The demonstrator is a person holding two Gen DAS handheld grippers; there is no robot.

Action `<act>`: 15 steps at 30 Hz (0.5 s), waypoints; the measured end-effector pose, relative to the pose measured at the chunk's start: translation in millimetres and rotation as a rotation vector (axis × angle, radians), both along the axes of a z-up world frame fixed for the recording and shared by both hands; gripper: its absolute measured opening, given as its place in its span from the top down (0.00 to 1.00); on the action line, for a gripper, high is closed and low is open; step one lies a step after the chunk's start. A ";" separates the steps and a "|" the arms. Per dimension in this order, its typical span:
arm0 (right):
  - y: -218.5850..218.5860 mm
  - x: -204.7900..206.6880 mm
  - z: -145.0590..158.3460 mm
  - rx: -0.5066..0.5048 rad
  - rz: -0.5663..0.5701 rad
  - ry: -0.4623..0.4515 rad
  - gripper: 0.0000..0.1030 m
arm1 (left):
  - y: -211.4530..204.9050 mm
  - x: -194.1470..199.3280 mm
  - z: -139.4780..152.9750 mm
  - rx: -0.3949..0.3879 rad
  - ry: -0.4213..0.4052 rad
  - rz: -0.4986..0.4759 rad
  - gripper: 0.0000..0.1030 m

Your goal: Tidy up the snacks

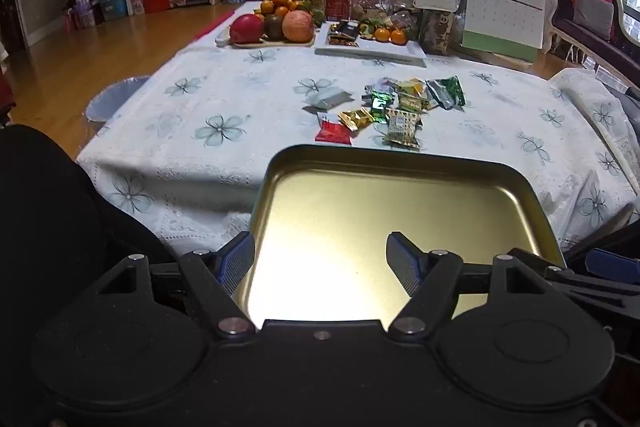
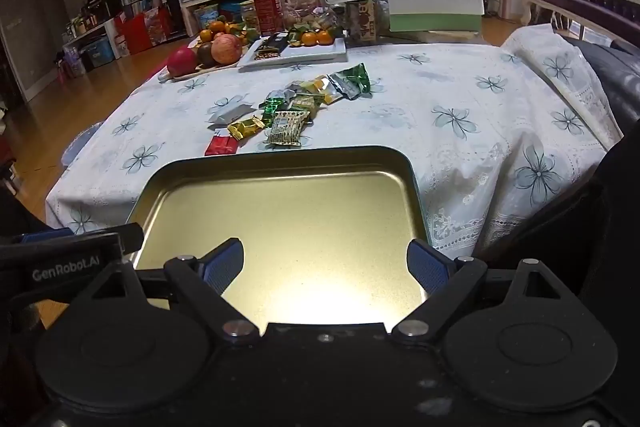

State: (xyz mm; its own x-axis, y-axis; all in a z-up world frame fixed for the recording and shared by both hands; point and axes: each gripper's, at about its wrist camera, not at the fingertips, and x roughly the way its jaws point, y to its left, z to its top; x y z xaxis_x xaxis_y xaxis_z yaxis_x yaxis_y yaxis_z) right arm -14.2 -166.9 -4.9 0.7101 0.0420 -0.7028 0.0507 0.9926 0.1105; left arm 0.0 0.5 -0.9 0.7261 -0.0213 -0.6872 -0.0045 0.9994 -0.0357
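Note:
An empty gold metal tin [image 1: 400, 211] stands at the table's near edge; it also shows in the right wrist view [image 2: 280, 211]. Just beyond it lies a pile of wrapped snacks [image 1: 396, 103], with a red packet [image 1: 334, 134] and a gold one [image 1: 356, 117] nearest the tin. The pile shows in the right wrist view [image 2: 296, 103] too. My left gripper [image 1: 320, 259] is open and empty over the tin's left part. My right gripper [image 2: 326, 267] is open and empty over the tin's right part. The right gripper's edge shows at the left view's right side [image 1: 608, 267].
A floral tablecloth [image 1: 200, 131] covers the table. At the far end stand a fruit board [image 1: 276, 27], a white tray with oranges and dark packets [image 1: 372, 41], jars, a tissue box and a desk calendar [image 1: 504, 15]. A chair draped in cloth is at the right [image 2: 560, 75].

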 end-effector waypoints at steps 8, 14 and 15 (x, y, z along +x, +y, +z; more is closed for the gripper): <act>4.9 2.5 -4.1 0.003 0.002 0.032 0.10 | -6.3 -0.1 -4.7 -0.001 0.060 0.006 0.34; 4.4 4.6 -7.9 0.007 0.006 0.054 0.10 | -7.7 4.7 -8.0 0.043 0.075 0.014 0.34; 3.9 4.8 -7.7 0.008 0.006 0.056 0.10 | -7.5 5.0 -8.1 0.042 0.075 0.013 0.34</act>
